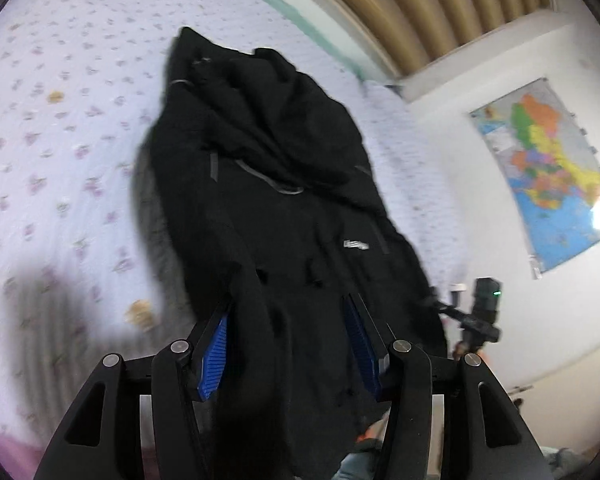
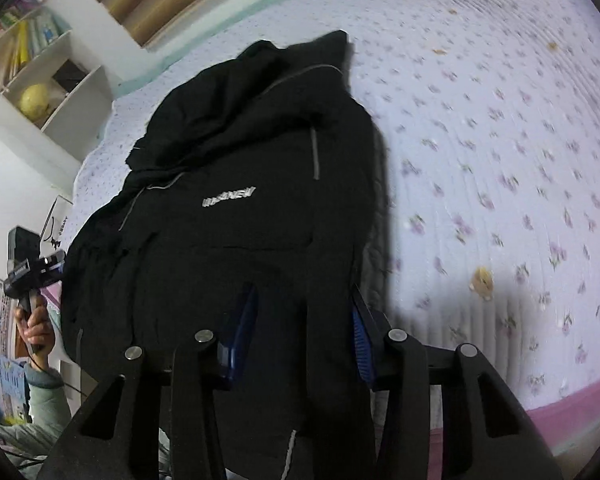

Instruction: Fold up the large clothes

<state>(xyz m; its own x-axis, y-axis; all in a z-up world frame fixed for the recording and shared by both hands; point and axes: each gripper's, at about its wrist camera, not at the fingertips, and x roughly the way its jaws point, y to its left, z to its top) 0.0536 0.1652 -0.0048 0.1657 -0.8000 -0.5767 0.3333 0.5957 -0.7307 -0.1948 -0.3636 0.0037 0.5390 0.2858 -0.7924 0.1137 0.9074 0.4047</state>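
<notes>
The large black jacket of soft, thick fabric with grey zip trims and a small white chest logo [image 1: 284, 184] lies heaped on the pale quilted bedspread with small purple flowers [image 1: 60, 128], its far end bunched toward the teal-edged far side of the bed and its near end drawn up off the near edge into both tools. The left gripper [image 1: 288, 320] has its blue ribbed pads [image 1: 214, 356] set fairly wide with a thick bundle of cloth filling the gap between them; the right gripper [image 2: 304, 312] holds the near hem likewise, fabric packed between its pads [image 2: 362, 344]. How firmly either one bites I cannot tell, since the cloth covers the fingertips. The main risk is that bulky fabric slides out of one side as the hem is carried, dropping that corner and skewing the fold. The crumpled far end could also drag or roll under rather than lie flat, leaving a lumpy fold. With the near end hanging past the bed's near edge, a lost hold might let the jacket's weight pull it off the bed.
</notes>
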